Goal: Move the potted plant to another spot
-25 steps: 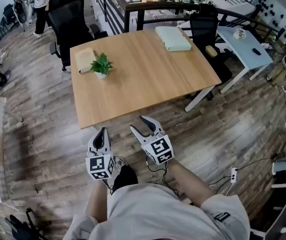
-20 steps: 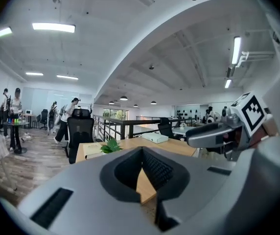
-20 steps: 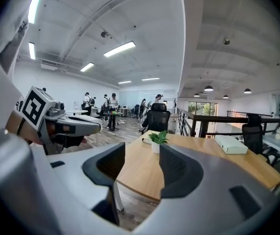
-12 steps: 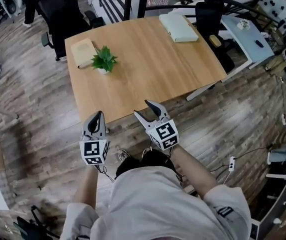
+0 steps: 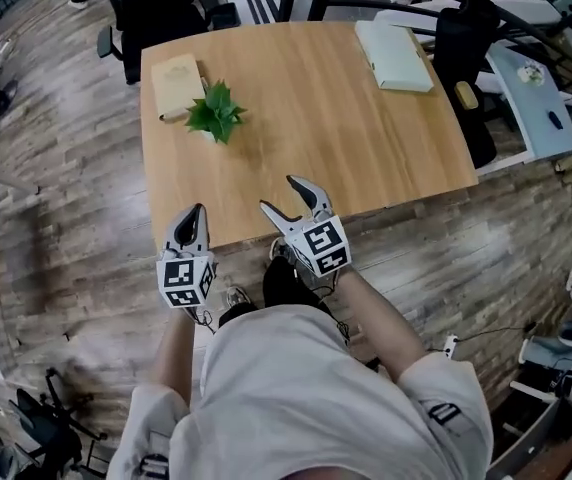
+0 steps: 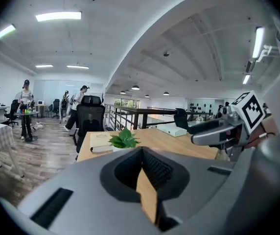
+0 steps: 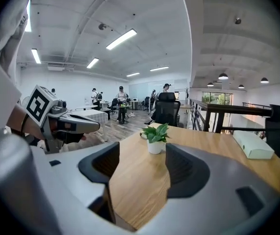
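Both tongs are hanging over the near edge of the tabletop (image 5: pixel 346 118) right now, and neither one has anything in it.

The left tongs (image 5: pixel 197 210) are closed up. In the left gripper view the 2 jaws (image 6: pixel 141 150) meet at the tip, with only a thin sliver of wood showing through the slit behind them. Nothing is pinched in there.

The right tongs (image 5: pixel 278 194) are a good way apart and have just been opening wider. In the right gripper view (image 7: pixel 142 153) the gap is bare, just tabletop wood showing through it. Each gripper view also catches the other pair off to the side, marker cube and all.

The potted plant (image 5: pixel 215 115) is a small leafy green thing in a white pot. It stands upright on the far left part of the tabletop, well apart from both tongs. It lines up in the gap of the right tongs in that gripper's view (image 7: pixel 155 133), but it's way down the tabletop and not touched. The left gripper view shows it too (image 6: pixel 124 140), just above the closed jaws.

Just beside the plant, on its far left side, lies a tan book (image 5: pixel 176 83). A flat white box (image 5: pixel 394 56) sits over on the far right side. There's a black office chair (image 5: pixel 161 8) behind the far left corner, and wood plank floor (image 5: pixel 66 218) all around.
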Demonstrator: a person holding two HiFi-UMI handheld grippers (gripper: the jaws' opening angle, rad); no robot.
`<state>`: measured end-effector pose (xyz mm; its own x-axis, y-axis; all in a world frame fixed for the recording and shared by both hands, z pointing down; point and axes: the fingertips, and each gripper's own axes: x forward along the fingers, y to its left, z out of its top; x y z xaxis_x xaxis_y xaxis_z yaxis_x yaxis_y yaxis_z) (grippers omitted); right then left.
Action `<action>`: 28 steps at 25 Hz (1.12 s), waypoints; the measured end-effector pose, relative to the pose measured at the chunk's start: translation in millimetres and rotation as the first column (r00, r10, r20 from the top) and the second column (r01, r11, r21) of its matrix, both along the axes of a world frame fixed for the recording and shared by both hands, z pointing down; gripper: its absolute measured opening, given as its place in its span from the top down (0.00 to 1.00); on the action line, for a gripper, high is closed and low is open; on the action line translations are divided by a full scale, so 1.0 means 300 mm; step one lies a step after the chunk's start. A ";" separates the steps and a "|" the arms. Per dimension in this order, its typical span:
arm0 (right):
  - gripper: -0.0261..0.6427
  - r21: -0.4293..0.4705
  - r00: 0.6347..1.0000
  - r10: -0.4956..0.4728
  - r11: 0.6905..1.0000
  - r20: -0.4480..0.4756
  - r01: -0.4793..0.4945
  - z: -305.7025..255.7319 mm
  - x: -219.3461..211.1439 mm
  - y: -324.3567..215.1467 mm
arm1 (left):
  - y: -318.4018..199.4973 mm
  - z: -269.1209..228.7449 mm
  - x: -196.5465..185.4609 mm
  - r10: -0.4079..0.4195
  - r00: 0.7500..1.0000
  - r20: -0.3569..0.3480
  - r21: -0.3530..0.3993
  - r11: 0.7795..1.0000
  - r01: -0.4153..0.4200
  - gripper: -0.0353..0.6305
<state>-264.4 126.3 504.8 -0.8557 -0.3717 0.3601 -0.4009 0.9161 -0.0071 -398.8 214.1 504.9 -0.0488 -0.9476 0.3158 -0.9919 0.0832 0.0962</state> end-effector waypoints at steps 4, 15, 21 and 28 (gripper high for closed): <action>0.50 -0.012 0.998 -0.058 0.998 0.022 0.058 0.005 -0.031 -0.145 | -0.098 0.032 -0.027 -0.078 0.997 -0.014 -0.046 0.996 0.077 0.93; 0.46 -0.050 0.986 -0.169 0.984 -0.005 0.169 0.174 -0.055 -0.344 | -0.235 0.170 -0.053 -0.168 0.984 -0.066 -0.167 0.974 0.155 0.93; 0.45 -0.096 0.980 -0.195 0.977 -0.028 0.192 0.276 -0.129 -0.382 | -0.258 0.233 -0.096 -0.197 0.978 -0.070 -0.210 0.961 0.179 0.93; 0.45 -0.141 0.969 -0.240 0.963 -0.061 0.229 0.386 -0.274 -0.411 | -0.306 0.316 -0.193 -0.220 0.970 -0.105 -0.236 0.953 0.191 0.93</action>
